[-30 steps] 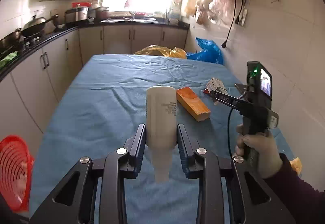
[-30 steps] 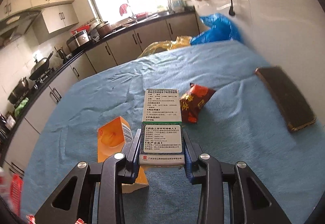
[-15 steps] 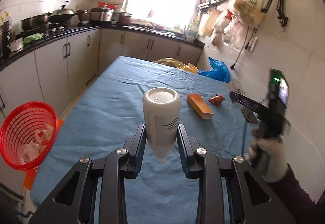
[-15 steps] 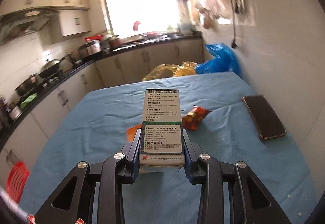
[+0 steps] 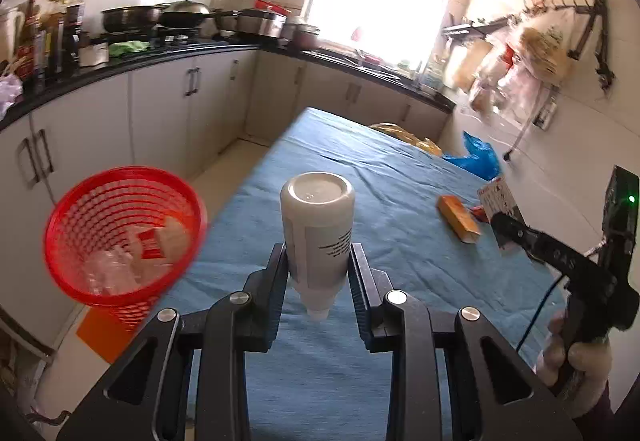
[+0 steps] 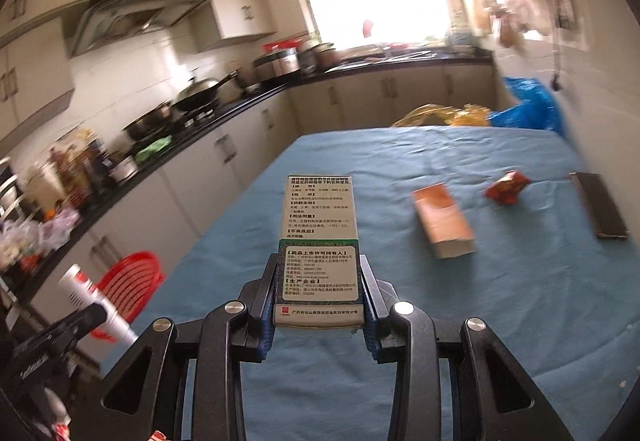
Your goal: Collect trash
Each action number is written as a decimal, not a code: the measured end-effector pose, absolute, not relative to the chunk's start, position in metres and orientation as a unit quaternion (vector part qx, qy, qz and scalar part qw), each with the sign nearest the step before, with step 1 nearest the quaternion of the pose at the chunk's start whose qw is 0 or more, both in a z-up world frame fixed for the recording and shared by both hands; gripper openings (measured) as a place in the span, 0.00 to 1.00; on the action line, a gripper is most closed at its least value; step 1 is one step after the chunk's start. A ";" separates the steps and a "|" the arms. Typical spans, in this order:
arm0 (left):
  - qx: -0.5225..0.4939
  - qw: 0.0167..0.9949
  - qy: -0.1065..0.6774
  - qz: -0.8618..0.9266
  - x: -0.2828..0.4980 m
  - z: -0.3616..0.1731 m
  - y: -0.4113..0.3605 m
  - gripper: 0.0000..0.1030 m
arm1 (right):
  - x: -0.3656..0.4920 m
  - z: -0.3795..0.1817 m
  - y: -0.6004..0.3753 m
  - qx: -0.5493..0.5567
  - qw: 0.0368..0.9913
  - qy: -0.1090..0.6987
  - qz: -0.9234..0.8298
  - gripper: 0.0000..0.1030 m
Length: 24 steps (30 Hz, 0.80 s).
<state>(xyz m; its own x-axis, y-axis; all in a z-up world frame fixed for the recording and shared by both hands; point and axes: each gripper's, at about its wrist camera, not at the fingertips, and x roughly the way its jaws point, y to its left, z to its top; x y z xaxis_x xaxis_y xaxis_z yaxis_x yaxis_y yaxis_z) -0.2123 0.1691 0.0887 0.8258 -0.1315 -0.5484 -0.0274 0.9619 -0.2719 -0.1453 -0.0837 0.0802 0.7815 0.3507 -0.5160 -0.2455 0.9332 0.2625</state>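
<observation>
My left gripper is shut on a white plastic bottle, held neck towards the camera and base pointing away, above the blue-clothed table. A red mesh bin with some wrappers inside stands on the floor to the left of it. My right gripper is shut on a white and green medicine box. That gripper and box also show at the right of the left wrist view, held by a gloved hand. An orange carton and a red snack packet lie on the cloth.
A dark phone lies near the table's right edge by the tiled wall. Yellow and blue bags sit at the table's far end. Counters with pots run along the left. An aisle separates table and cabinets.
Both grippers swung left with their loads still gripped. The red bin came from the left edge further into the left wrist view, and the carton and packet slid to the right in both views.
</observation>
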 end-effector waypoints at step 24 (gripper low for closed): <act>-0.144 0.941 0.295 0.082 -0.218 0.093 0.289 0.28 | -0.143 0.090 0.067 0.038 0.900 0.308 0.306 0.37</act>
<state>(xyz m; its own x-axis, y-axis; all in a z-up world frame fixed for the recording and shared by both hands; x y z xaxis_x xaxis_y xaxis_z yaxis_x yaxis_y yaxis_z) -0.2183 0.2892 0.0932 0.8123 0.0693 -0.5792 -0.2395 0.9450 -0.2228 -0.1425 0.0673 0.0896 0.6222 0.5751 -0.5311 -0.5278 0.8092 0.2580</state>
